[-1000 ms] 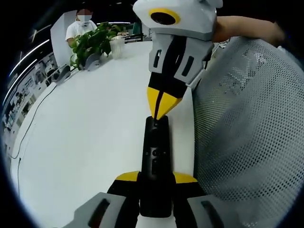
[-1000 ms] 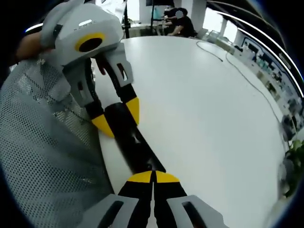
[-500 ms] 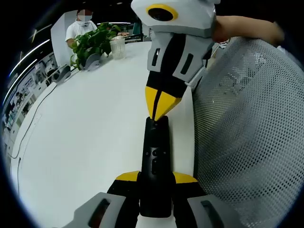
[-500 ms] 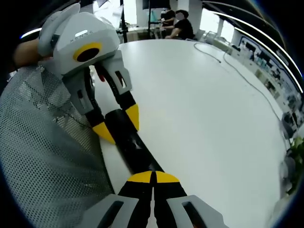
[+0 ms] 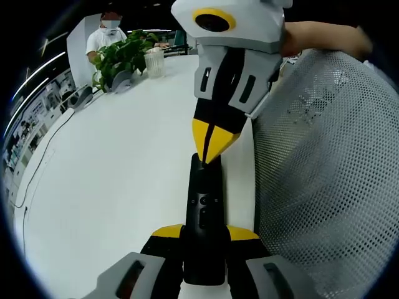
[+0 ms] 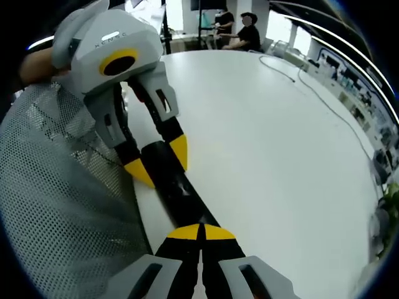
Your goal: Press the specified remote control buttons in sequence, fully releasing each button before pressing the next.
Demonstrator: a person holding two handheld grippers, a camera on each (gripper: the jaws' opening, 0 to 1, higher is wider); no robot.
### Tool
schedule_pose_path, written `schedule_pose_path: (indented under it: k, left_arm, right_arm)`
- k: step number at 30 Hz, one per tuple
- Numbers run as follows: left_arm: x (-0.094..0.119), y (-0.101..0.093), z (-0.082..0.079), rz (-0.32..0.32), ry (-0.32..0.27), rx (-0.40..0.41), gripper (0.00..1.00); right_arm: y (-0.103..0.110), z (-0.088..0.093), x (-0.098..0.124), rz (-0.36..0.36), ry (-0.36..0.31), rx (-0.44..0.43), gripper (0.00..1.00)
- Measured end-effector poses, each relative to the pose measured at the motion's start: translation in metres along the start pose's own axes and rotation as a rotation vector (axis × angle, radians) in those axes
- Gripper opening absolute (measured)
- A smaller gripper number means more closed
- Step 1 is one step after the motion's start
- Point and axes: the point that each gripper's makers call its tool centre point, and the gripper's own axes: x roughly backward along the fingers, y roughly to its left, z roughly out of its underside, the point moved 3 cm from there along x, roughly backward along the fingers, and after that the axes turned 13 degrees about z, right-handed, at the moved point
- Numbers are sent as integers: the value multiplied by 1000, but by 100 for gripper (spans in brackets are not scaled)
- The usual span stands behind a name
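On the near edge of the white table [image 5: 112, 174], just beside a grey mesh chair back [image 5: 324, 174], a black remote control [image 5: 204, 212] lies lengthwise between the two tools. The left gripper [image 5: 204, 240] has its yellow-tipped jaws clamped on either side of the remote's near end, steadying it against the tabletop. In the left gripper view the right gripper [image 5: 211, 149] comes down from above with its jaws pressed together into a single point, and that point sits at the remote's far end; the right gripper view shows the same closed tips [image 6: 201, 232] over the black body [image 6: 181, 199], with the left gripper [image 6: 156, 165] gripping the other end. The step in hand looks like a button press with the closed tip, though the contact spot is hidden under the tip, so I cannot say whether a button is actually depressed or merely touched. The next move calls for lifting the tip straight off until the button is fully free, then shifting along the remote to the next target while the left grip holds firm. A potted plant [image 5: 118, 59] stands far off across the table.
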Motion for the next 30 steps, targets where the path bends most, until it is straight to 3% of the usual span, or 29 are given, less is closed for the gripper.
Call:
schedule_pose_path:
  k: [5, 30]
  left_arm:
    - [0, 0, 0, 1, 2, -1, 25]
    - [0, 0, 0, -2, -2, 3, 25]
  right_arm:
    - [1, 0, 0, 13, -1, 46, 0]
    - [0, 1, -1, 21, -10, 36, 0]
